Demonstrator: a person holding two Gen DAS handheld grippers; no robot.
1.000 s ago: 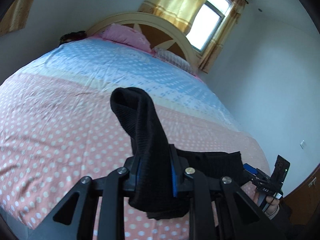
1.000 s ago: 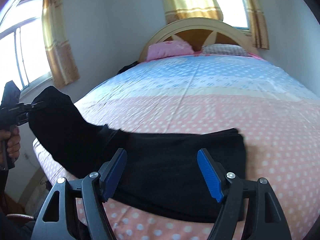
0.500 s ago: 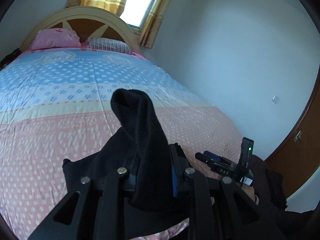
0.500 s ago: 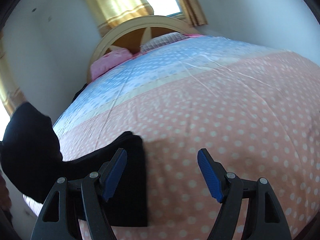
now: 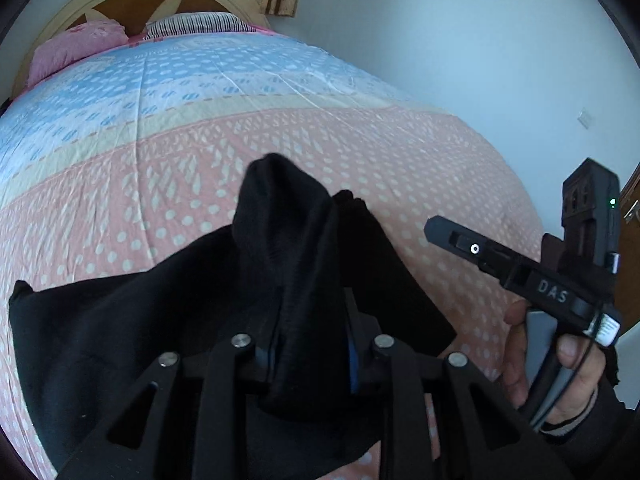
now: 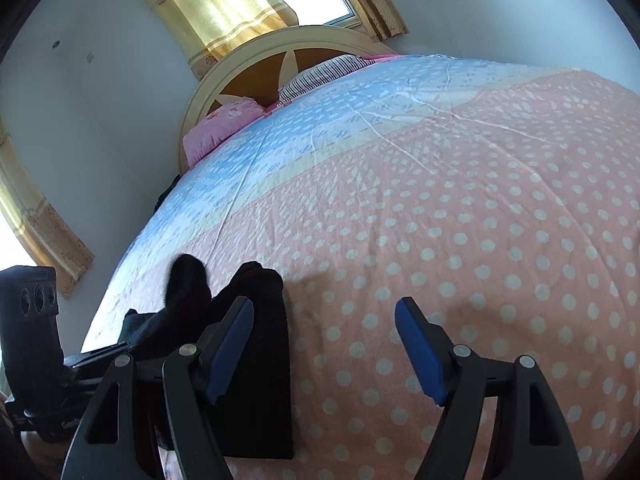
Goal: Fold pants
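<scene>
Gripper on our left (image 5: 310, 354) is clamped on a bunched fold of the black pants (image 5: 120, 340); its jaws have just been easing apart a little, yet the cloth sits squeezed between the blue pads and rises in a dark hump ahead of them. From that hump the fabric drops away to the left and right and spreads flat on the bed (image 5: 200, 132), near its front edge, on the pink polka-dotted part of the bedspread.

In the left wrist view we see our right hand (image 5: 560, 364) at the lower right, wrapped around the handle of the other tool, whose black body points up and to the left over the bedspread, just beside the right edge of the pants.

Our right gripper (image 6: 324, 352) stands wide apart with nothing between its blue pads; only dotted pink bedspread shows in the gap. Its left finger (image 6: 228, 356) overlaps the right-hand edge of the folded pants in the picture; we cannot tell whether it touches the cloth. From this side the pants (image 6: 256, 380) lie as a dark slab with a straight right edge and a squared lower corner, and a raised lump of cloth pokes up at their far left. At the left edge of this view sits the black body of the left tool (image 6: 32, 340).

Farther up the bed the bedspread turns cream, then blue. A pink pillow (image 6: 218, 128) and a striped pillow (image 6: 324, 72) rest against the curved headboard (image 6: 248, 60), with yellow curtains (image 6: 216, 4) and a bright window above.
</scene>
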